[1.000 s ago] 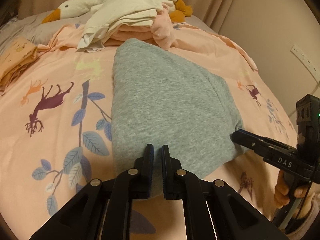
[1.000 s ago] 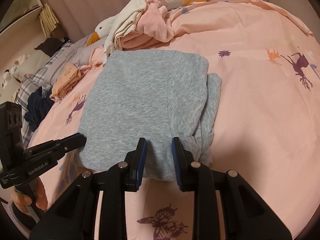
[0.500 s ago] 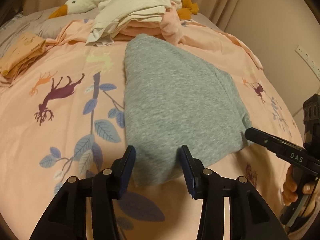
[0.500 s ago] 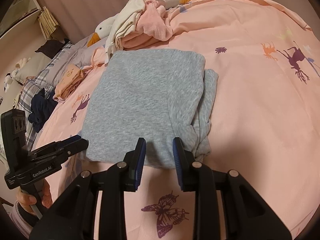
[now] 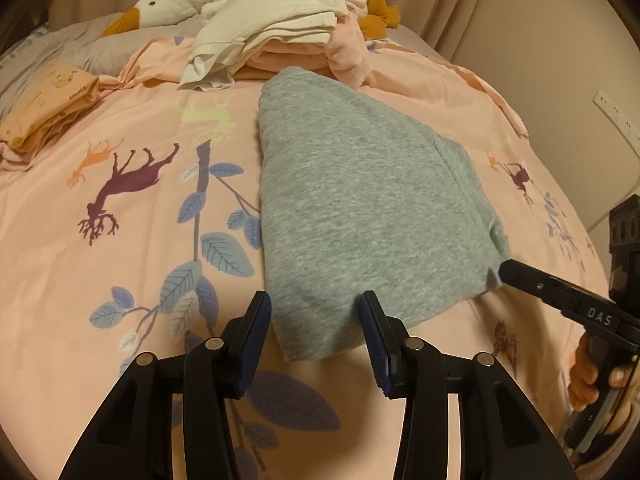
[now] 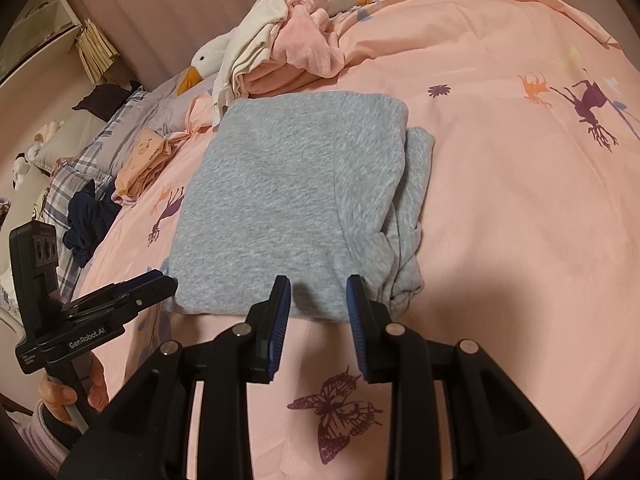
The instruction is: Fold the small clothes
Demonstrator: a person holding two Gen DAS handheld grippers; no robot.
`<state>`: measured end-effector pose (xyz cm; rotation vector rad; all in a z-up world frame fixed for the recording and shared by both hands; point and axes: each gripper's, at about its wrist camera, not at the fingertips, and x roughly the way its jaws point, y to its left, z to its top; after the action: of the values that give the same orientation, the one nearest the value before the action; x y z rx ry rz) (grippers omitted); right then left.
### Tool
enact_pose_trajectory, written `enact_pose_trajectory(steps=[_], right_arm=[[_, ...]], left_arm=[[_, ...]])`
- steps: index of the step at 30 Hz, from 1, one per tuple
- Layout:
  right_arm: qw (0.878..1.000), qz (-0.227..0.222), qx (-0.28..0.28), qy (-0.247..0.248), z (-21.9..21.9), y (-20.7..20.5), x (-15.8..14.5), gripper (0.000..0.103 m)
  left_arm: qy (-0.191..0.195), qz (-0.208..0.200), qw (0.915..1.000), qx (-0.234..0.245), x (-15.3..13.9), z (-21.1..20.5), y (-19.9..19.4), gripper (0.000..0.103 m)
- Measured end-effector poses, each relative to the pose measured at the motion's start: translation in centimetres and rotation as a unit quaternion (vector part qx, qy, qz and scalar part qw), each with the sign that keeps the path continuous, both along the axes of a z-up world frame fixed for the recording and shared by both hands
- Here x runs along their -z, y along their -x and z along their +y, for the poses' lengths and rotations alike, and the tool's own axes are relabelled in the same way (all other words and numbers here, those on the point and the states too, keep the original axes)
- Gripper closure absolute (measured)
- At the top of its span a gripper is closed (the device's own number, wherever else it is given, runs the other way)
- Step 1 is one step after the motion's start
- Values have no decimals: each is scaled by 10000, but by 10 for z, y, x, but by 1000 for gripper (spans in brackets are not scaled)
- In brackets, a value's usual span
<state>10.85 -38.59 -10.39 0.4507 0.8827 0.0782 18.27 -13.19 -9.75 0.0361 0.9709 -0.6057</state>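
Observation:
A grey garment lies folded flat on the pink printed bedspread, with a loose folded strip along its right side in the right wrist view. My left gripper is open, its fingers standing either side of the garment's near left corner without pressing it. My right gripper is also open, a narrower gap over the near edge, and the cloth lies flat beneath it. Each gripper shows in the other's view: the right gripper at the garment's right corner, the left gripper at its left corner.
At the head of the bed a pile of cream and pink clothes leans on a goose plush. A folded peach garment and a dark navy garment lie at the left. A wall socket is on the right.
My left gripper was shut on the garment's near edge and has let go, its jaws now apart. The right gripper's jaws and place are nearly the same.

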Motion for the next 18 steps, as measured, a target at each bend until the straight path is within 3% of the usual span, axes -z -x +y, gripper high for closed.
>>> enact_pose_trajectory(steps=[5, 8, 13, 15, 18], right_arm=[[9999, -73, -12, -78, -1, 12, -3, 68], [10000, -55, 25, -1, -2, 16, -4, 60], [9999, -36, 116, 7, -8, 20, -5, 58], [9998, -52, 166, -40, -11, 21, -5, 53], [9994, -52, 319, -143, -19, 23, -4, 44]], left_arm=[[-66, -60, 10000, 31, -2, 1, 3, 59], [-91, -44, 9999, 12, -1, 2, 3, 59], [-91, -11, 9999, -50, -1, 4, 3, 53], [-136, -27, 9999, -60, -1, 4, 3, 52], [-148, -5, 9999, -71, -1, 4, 1, 43]])
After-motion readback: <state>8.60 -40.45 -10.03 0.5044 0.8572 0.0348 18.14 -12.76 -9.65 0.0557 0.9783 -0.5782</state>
